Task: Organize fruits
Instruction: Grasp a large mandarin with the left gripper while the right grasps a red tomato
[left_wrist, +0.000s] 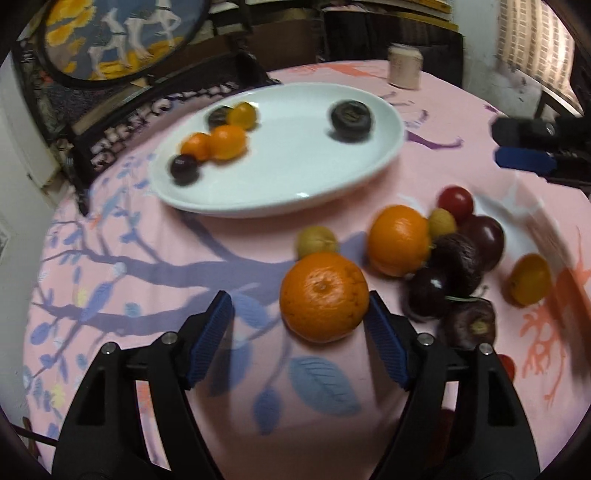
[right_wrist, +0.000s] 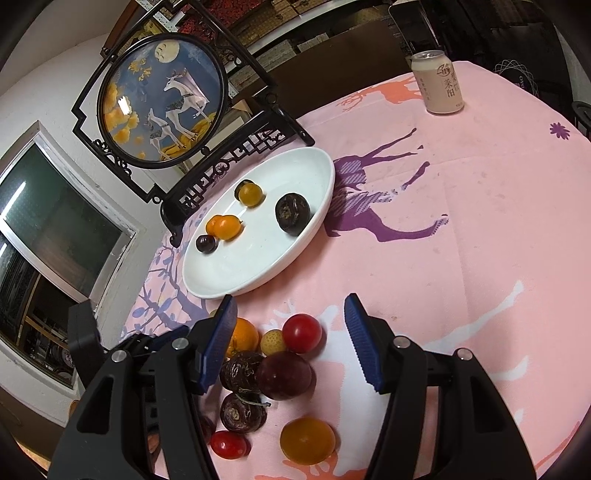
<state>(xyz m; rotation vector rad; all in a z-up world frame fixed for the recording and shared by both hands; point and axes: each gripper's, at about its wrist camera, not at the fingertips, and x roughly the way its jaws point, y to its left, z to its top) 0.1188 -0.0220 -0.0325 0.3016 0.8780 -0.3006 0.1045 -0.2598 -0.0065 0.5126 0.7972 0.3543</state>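
Note:
My left gripper is open low over the pink tablecloth. A large orange lies between its fingertips, close against the right pad and well clear of the left one. A second orange sits behind it in a loose pile with dark plums, a red tomato and small yellow fruits. My right gripper hangs open over the same pile, gripping nothing; the red tomato and a dark plum show between its fingers. The white plate holds several small fruits.
A pale drink can stands at the table's far side. A black-framed round deer screen stands behind the plate. The right gripper shows at the right edge of the left wrist view.

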